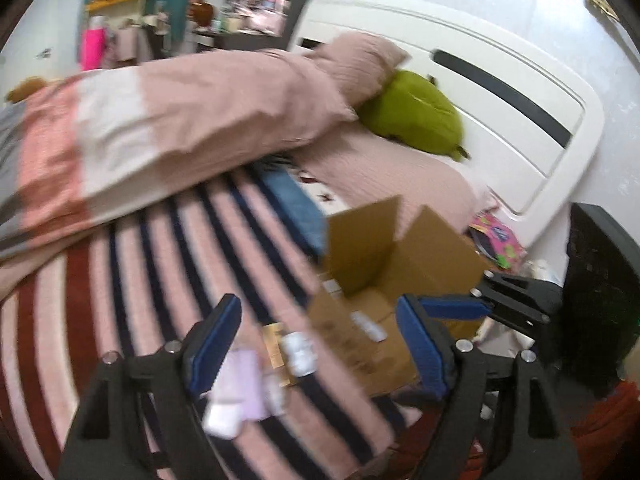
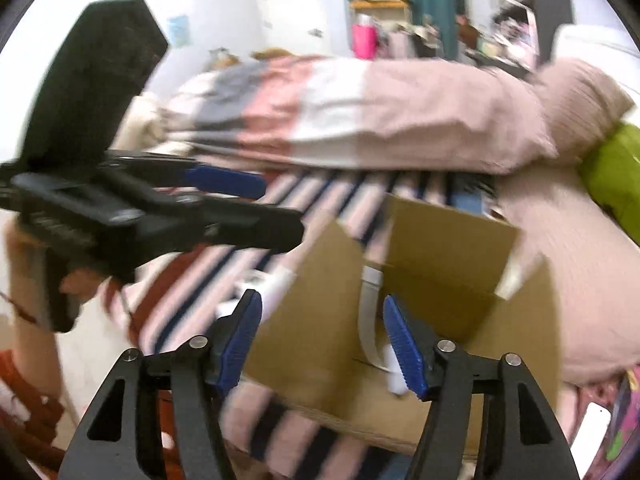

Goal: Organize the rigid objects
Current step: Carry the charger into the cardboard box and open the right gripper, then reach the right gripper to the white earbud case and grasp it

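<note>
Both views are blurred, and no brand, label or writing can be read anywhere.

Nearest in the left wrist view, the left gripper (image 1: pixel 320 344) has its two blue-padded fingers (image 1: pixel 216 336) spread apart with nothing between them. Below the gap lie several small items (image 1: pixel 256 376) on a striped blanket (image 1: pixel 132 280): a pale lilac flat piece, a white piece below it, a tan strip and a whitish packet. Blur makes an exact count uncertain; at least four show.

Just beside them to the right sits one open cardboard box (image 1: pixel 380 280), flaps raised, with white stickers on its side that are too smeared to read. The tip of the right gripper, seen side-on, reaches in at the box's right edge.

In the right wrist view, the right gripper (image 2: pixel 324 340) also stands parted, holding nothing. Its two fingers frame the near wall of the same cardboard box (image 2: pixel 440 248), where a white tape strip (image 2: pixel 370 312) runs down the cardboard. To the left, the left gripper (image 2: pixel 248 208) hovers above the blanket, gripped by a hand (image 2: pixel 24 264).

Farther back, one folded duvet (image 1: pixel 168 128) in pink, white and rust bands lies across the bed, with one pink pillow (image 1: pixel 360 60) and one green plush toy (image 1: pixel 416 116) against a white headboard (image 1: pixel 500 92). A bright pink bottle (image 1: pixel 92 48) stands by the far wall, among shelves too blurred to make out.
</note>
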Tool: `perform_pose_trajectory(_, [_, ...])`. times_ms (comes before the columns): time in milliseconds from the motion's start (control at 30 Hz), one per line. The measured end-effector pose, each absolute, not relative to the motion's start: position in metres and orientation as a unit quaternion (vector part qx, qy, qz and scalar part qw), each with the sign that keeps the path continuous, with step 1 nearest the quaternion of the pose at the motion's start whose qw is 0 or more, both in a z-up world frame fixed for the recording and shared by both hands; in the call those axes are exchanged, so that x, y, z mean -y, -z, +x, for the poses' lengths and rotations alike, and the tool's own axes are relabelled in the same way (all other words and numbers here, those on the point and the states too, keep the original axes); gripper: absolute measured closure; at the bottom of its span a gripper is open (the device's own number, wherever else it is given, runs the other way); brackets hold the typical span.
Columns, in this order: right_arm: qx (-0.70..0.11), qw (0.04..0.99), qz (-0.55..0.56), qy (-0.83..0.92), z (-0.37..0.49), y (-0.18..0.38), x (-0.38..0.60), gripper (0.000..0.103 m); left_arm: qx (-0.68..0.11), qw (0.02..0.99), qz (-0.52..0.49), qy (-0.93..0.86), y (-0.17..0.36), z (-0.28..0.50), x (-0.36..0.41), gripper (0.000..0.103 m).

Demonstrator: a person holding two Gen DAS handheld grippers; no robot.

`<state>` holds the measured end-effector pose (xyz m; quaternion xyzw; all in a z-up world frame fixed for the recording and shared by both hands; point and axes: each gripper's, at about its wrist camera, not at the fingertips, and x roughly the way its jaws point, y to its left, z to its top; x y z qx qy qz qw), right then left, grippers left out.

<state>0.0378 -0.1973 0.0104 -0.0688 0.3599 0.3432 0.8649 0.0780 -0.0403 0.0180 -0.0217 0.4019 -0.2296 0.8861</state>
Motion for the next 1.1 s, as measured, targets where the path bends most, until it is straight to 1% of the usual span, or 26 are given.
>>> perform_pose_trajectory(133, [-0.361,0.839,-0.075,-0.400,0.024,-0.001,0.150,0.040,-0.397,0.899,-0.034,0.182,0.001,0.057,-0.015,0.026])
perform_pose_trajectory(333, [-0.411,0.796,-0.077,-0.437,0.017,0.058,0.091,0.040,-0.412,0.899,-0.062,0.140,0.054,0.038,-0.069,0.026])
perform_pose_trajectory(500, [-0.462,0.780,-0.058,-0.418,0.031,0.122,0.071,0.040,-0.429,0.891,-0.081,0.128,0.092,0.031,-0.093,0.026])
perform_pose_trajectory(700, [-0.485,0.779,-0.065,-0.392,0.048,0.161,0.058,0.040,-0.436,0.885,-0.105,0.127,0.114,0.026,-0.110,0.026])
perform_pose_trajectory(767, [-0.497,0.788,-0.063,-0.358,0.058,0.170,0.055,0.040,-0.436,0.884,-0.110,0.125,0.116,0.025,-0.113,0.026])
perform_pose_trajectory(900, [-0.476,0.813,-0.057,-0.330,0.071,0.178,0.053,0.040,-0.436,0.884,-0.114,0.125,0.117,0.023,-0.117,0.026])
perform_pose_trajectory(1033, [-0.447,0.825,-0.114,-0.326,0.067,0.182,0.039,0.040,-0.437,0.883,-0.116,0.125,0.117,0.023,-0.118,0.026])
perform_pose_trajectory(1067, [-0.442,0.826,-0.124,-0.328,0.064,0.181,0.039,0.046,-0.438,0.883,-0.117,0.125,0.117,0.023,-0.118,0.026])
perform_pose_trajectory(1100, [-0.437,0.825,-0.132,-0.334,0.062,0.180,0.037,0.049,-0.439,0.882,-0.118,0.125,0.118,0.022,-0.118,0.026])
